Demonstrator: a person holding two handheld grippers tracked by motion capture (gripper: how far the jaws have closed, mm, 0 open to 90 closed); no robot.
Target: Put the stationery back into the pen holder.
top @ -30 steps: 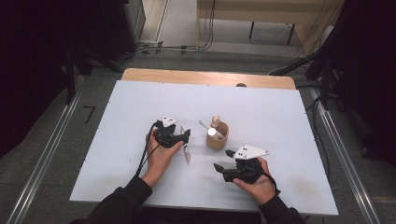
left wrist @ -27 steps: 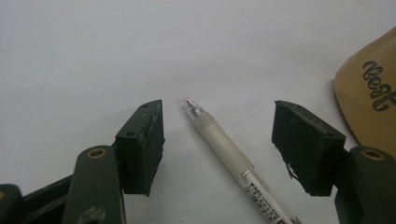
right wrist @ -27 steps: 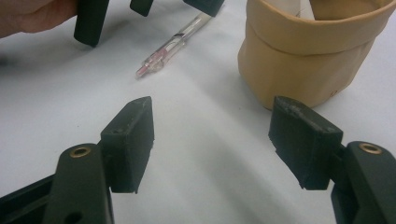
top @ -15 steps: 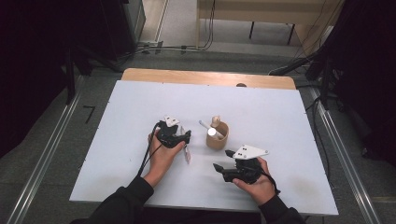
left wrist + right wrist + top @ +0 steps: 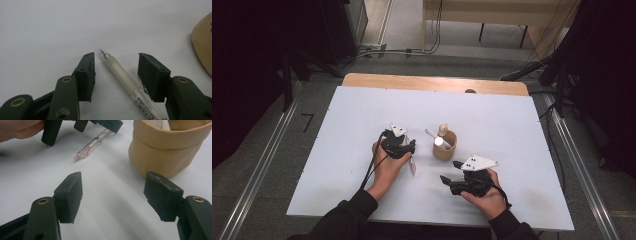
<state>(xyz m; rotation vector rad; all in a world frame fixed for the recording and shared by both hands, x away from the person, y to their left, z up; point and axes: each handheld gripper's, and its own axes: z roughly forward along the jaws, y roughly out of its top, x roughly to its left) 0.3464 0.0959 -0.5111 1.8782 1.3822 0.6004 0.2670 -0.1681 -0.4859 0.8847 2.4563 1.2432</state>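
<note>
A clear pen [image 5: 121, 79] with a frosted grip lies flat on the white table [image 5: 502, 120]. My left gripper [image 5: 116, 60] is open, one jaw on each side of the pen, and neither pad touches it. From above, the left gripper [image 5: 402, 142] covers the front of the pen [image 5: 412, 166], whose reddish rear end sticks out toward the person. A tan cup [image 5: 445, 148] stands just right of it and holds a white marker and a wooden piece. My right gripper [image 5: 451, 171] is open and holds nothing. In its own view the right gripper [image 5: 112, 180] faces the cup [image 5: 165, 150] and the pen [image 5: 91, 145].
The table's wooden far edge [image 5: 432, 82] runs along the back. Grey floor and metal rails lie on both sides of the table. Bare table surface stretches to the left, the right and behind the cup.
The left gripper has edged slightly to the right over the pen. The right gripper has stayed where it was.
</note>
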